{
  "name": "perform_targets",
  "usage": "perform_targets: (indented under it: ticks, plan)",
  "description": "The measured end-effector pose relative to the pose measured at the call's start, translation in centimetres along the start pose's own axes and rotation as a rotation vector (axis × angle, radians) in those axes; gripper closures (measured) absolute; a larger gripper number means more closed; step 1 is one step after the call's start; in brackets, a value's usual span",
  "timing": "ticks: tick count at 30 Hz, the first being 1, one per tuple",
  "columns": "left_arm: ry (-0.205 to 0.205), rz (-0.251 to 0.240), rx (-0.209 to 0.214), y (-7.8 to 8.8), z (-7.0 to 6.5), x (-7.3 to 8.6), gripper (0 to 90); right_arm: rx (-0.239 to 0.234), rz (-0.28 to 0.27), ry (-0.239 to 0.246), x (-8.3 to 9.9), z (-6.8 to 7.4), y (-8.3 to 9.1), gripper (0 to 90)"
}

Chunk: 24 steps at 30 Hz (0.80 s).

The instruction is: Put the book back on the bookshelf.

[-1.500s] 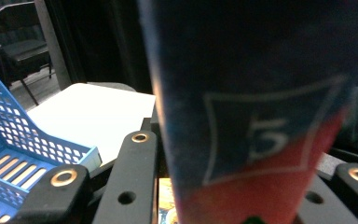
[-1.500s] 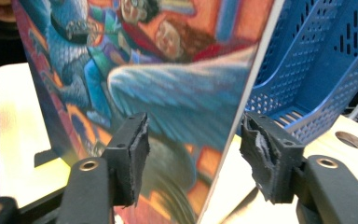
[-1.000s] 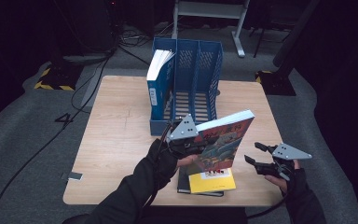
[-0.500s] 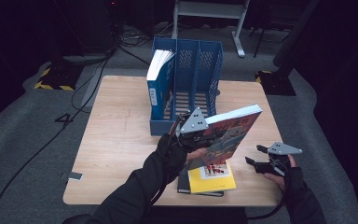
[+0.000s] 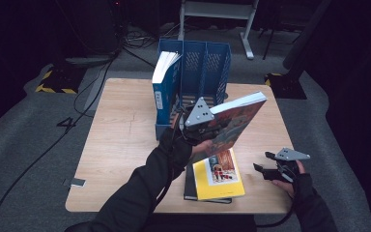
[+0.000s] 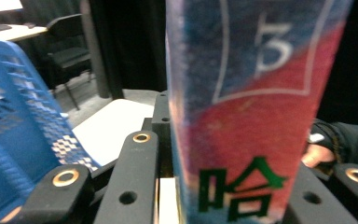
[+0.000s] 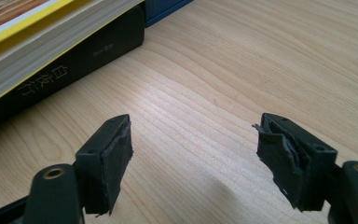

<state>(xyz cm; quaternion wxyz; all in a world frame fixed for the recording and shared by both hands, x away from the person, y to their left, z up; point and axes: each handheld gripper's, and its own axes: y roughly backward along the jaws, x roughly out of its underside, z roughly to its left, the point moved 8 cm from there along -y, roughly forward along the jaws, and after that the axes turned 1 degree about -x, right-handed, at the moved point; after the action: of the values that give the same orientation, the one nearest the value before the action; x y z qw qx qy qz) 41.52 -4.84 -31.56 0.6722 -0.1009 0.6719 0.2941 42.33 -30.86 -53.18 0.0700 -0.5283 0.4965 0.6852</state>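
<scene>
**Book held clear of the tabletop; second hand-held gripper empty**

The left hand-held gripper [image 5: 207, 126] is clamped on a colourful book [image 5: 234, 121], gripping it near the lower spine end. In the high view the book is off the tabletop [image 5: 121, 145], tilted, its upper end pointing up and to the right, just in front of the blue file rack [image 5: 205, 67]. In the left gripper view the book's red and blue spine [image 6: 251, 116] stands upright between the black jaws, which press on it from both sides.

The right hand-held gripper [image 5: 270, 166] sits low near the right front corner of the tabletop. Its jaws stand wide apart with nothing between them; the worn pads [image 7: 114, 158] face bare wood.

A blue book [image 5: 163, 87] stands in the leftmost compartment of the rack. A yellow-covered book [image 5: 217, 176] lies flat on a black book [image 7: 70, 74], between the two hands.
</scene>
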Motion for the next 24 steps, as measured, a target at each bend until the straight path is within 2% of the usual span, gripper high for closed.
perform_targets:
  ticks: [2,7,11,15,19,20,24]
  plan:
    - [0.001,-0.002,-0.013,0.3,0.4,-0.2,74.0,-0.001,0.0,-0.001,0.0,0.0,0.0,26.9]
    - [0.011,-0.007,-0.11,2.6,3.2,-0.8,74.0,0.005,0.003,-0.011,0.1,-0.1,0.0,26.8]
    - [0.022,-0.011,-0.148,3.7,4.6,-1.0,74.0,0.007,0.004,-0.014,0.1,-0.2,0.0,26.9]
    - [0.027,0.0,-0.213,4.7,6.4,-1.0,74.0,0.002,-0.001,-0.015,0.1,-0.1,0.0,27.7]
    - [0.056,-0.004,-0.274,5.3,8.4,-0.8,74.0,0.0,-0.003,-0.018,0.1,-0.1,0.0,27.9]
    - [0.056,-0.004,-0.274,5.3,8.4,-0.8,74.0,0.0,-0.003,-0.018,0.1,-0.1,0.0,27.9]
    - [0.082,0.005,-0.31,5.0,9.9,-0.6,74.0,0.002,0.001,-0.018,0.1,-0.2,-0.1,27.9]
